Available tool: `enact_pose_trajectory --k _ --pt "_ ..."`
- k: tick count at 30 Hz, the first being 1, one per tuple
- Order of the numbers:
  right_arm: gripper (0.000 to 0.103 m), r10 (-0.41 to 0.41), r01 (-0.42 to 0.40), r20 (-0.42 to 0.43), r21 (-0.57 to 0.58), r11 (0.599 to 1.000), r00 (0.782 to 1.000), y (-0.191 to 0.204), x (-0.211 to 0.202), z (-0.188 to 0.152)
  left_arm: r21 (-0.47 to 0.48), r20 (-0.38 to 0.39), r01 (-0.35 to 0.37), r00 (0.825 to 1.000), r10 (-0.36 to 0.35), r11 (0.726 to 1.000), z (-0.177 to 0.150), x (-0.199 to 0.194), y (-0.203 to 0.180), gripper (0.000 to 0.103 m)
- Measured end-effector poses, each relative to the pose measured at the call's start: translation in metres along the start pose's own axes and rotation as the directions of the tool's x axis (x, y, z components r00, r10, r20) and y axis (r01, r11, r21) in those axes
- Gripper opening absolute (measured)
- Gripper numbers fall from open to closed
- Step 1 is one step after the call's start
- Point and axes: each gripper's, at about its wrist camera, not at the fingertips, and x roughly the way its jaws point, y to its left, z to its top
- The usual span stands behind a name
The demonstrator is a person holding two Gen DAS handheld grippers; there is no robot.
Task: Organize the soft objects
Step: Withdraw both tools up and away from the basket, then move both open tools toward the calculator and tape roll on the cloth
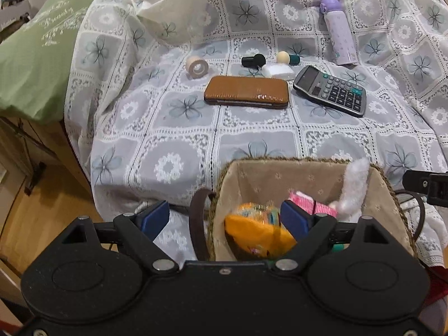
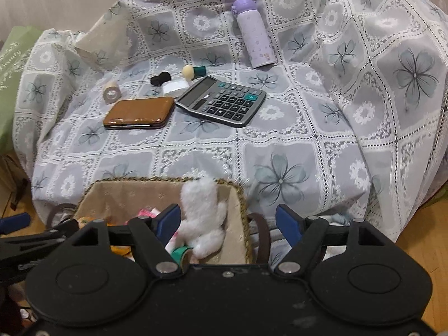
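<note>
A woven basket [image 1: 280,160] with a beige lining stands at the near edge of the cloth-covered seat. Inside it lie an orange soft item [image 1: 257,232], a pink item [image 1: 305,201] and a white fluffy toy [image 1: 352,187]. My left gripper [image 1: 224,218] is open and straddles the basket's left wall, its right pad beside the orange item. In the right wrist view the white fluffy toy [image 2: 201,212] leans in the basket's [image 2: 243,196] right corner. My right gripper [image 2: 228,221] is open across the basket's right wall, and its pads press on nothing.
On the flowered cloth [image 1: 168,128] farther back lie a brown case [image 1: 246,92], a calculator [image 1: 333,89], a purple bottle [image 1: 338,30], a tape roll [image 1: 196,67], a black knob [image 1: 253,61], a green-handled sponge [image 1: 288,58] and a white box [image 1: 277,71]. A green cushion [image 1: 36,64] is on the left, with wooden floor [image 1: 42,210] below it.
</note>
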Motion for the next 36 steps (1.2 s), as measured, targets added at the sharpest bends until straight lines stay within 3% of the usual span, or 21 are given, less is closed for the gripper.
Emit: enact_pose_trajectory --k 14,23,31,36 --pt "0.075 -0.119 0.119 0.011 -0.010 0.993 0.993 -0.010 0.040 0.041 0.139 0.156 -0.039 0.988 0.017 0.989 0.025 0.040 -0.020 0.085" --pt "0.077 -0.218 0.219 0.034 -0.040 0.975 0.975 -0.018 0.065 0.064 0.184 0.092 0.004 0.996 -0.021 0.983 0.018 0.077 -0.020 0.085" --pt "0.077 -0.361 0.365 0.091 -0.035 0.930 0.928 -0.028 0.081 0.068 0.104 0.011 0.074 0.997 -0.075 0.992 0.013 0.098 -0.002 0.085" --pt "0.077 -0.378 0.381 0.065 -0.048 0.923 0.924 -0.030 0.098 0.069 0.076 -0.031 0.094 0.995 -0.092 0.993 0.011 0.109 0.003 0.085"
